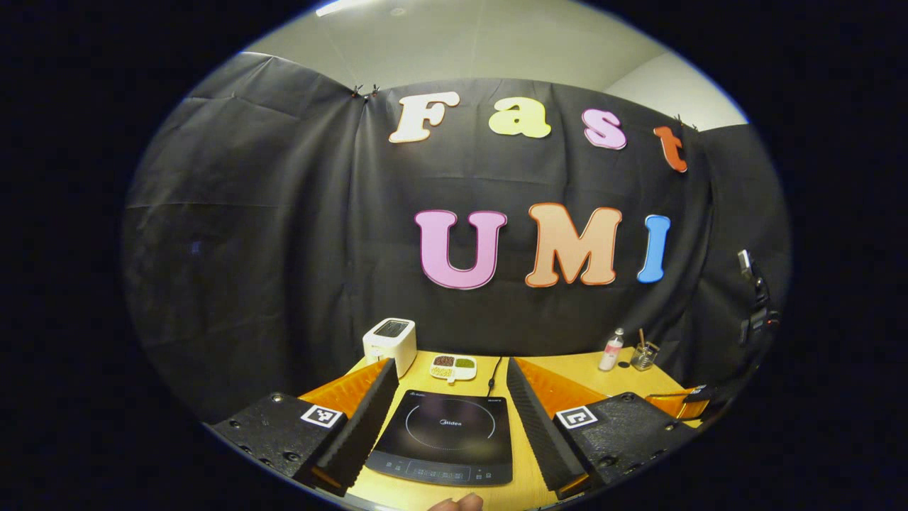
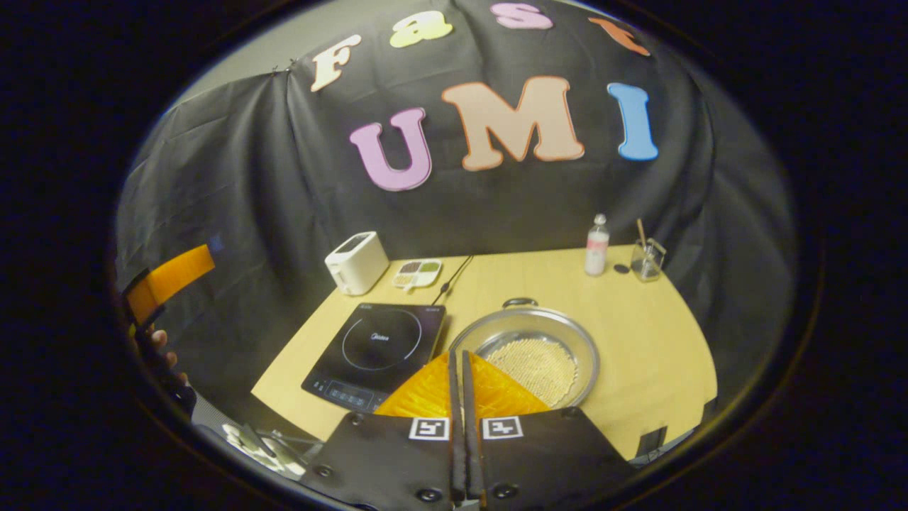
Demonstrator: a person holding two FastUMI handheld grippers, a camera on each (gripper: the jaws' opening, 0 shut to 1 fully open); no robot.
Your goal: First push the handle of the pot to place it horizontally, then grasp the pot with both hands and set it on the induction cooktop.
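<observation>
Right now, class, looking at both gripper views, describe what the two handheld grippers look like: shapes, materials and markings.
Each gripper has a black, textured body studded with round screw heads and carries two square black-and-white tags, one by each finger. The left tongs are two long ribbed wedges backed by translucent orange panels. The right tongs have the same orange panels and ribbed strips. No cables or sleeves are visible.

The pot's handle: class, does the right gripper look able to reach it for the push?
Probably yes. The right gripper, fingers together, hangs over the pot at its near rim, and the handle on the far rim has bare table around it.
</observation>
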